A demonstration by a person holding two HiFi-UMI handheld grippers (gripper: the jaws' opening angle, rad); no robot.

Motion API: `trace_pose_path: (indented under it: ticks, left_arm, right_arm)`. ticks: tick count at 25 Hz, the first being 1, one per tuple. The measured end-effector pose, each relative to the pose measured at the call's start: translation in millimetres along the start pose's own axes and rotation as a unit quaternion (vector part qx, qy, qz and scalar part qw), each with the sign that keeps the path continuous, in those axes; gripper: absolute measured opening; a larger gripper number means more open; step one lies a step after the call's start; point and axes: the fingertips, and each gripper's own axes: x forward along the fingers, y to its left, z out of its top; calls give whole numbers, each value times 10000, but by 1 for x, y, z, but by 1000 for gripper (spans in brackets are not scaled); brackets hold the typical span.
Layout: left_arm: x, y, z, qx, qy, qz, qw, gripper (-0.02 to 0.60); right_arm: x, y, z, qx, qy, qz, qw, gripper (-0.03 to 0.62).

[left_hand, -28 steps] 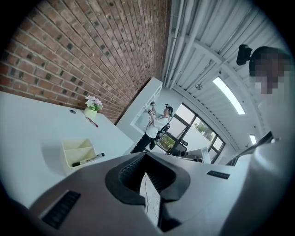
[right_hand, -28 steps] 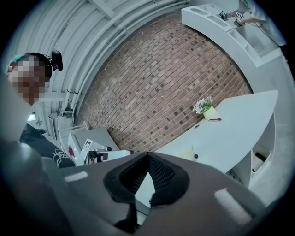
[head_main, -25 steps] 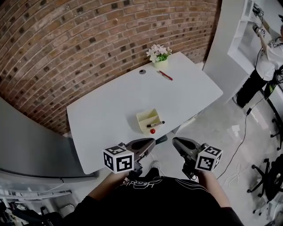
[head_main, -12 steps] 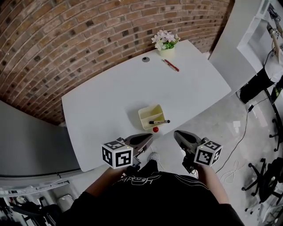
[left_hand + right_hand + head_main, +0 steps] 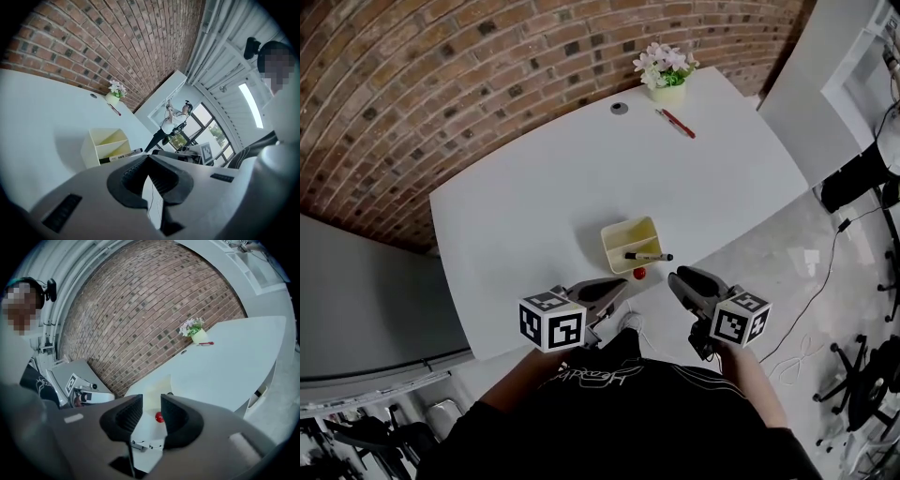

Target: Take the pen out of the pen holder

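Note:
A pale yellow pen holder stands near the white table's front edge. A black pen lies across its near rim, its tip sticking out to the right. A small red ball rests just in front. My left gripper hovers short of the holder, jaws shut and empty; its own view shows the holder and pen ahead. My right gripper is off the table edge, right of the ball. Its jaws are opening with nothing between them, the ball beyond.
A flower pot, a red pen and a grey round cap sit at the table's far end by the brick wall. The table's front edge runs under my grippers. A cable and office chairs are on the floor at right.
Both grippers have sunk and drawn closer to the pen holder and the table's front edge. Pen, holder and ball have stayed put.

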Motion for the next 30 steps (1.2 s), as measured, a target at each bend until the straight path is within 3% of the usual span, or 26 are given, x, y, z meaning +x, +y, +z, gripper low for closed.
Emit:
trace_pose_path:
  ticks: [7, 30]
  left_arm:
    - [1, 13, -3, -87, 90, 67, 9999, 3]
    - [-2, 35, 0, -361, -24, 216, 9991, 3]
  right_arm:
    - [17, -24, -4, -475, 151, -522, 9974, 129]
    - [58, -38, -19, -380, 333, -425, 9978, 141]
